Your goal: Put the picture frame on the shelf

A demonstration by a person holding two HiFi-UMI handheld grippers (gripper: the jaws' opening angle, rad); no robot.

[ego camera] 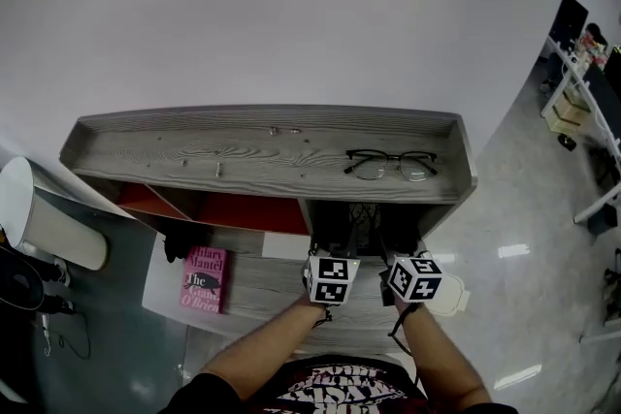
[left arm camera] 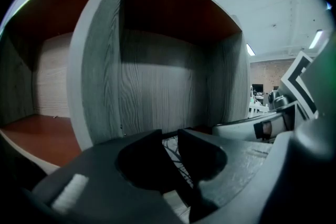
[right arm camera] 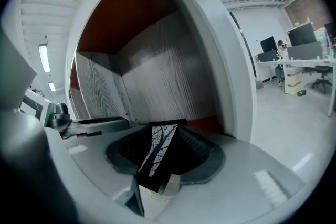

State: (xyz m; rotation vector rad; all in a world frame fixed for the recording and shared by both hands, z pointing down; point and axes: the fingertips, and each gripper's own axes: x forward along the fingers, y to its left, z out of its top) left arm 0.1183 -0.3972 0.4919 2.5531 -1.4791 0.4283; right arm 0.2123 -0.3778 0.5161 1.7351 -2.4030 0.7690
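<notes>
The picture frame (ego camera: 361, 220) is black, with a print of bare branches. It stands at the mouth of the shelf's right compartment (ego camera: 364, 208), held between both grippers. My left gripper (left arm camera: 169, 138) is shut on one edge of the picture frame (left arm camera: 177, 161). My right gripper (right arm camera: 167, 132) is shut on the picture frame (right arm camera: 156, 152), which leans between its jaws. Both marker cubes (ego camera: 330, 278) sit side by side just below the opening. The compartment has a grey wood back wall (right arm camera: 157, 76) and a red ceiling.
A pair of black glasses (ego camera: 390, 164) lies on the shelf's grey top (ego camera: 223, 155). A pink book (ego camera: 205, 278) lies on the lower ledge at the left, beside a dark object (ego camera: 179, 242). A white cylinder (ego camera: 49, 220) stands left of the shelf.
</notes>
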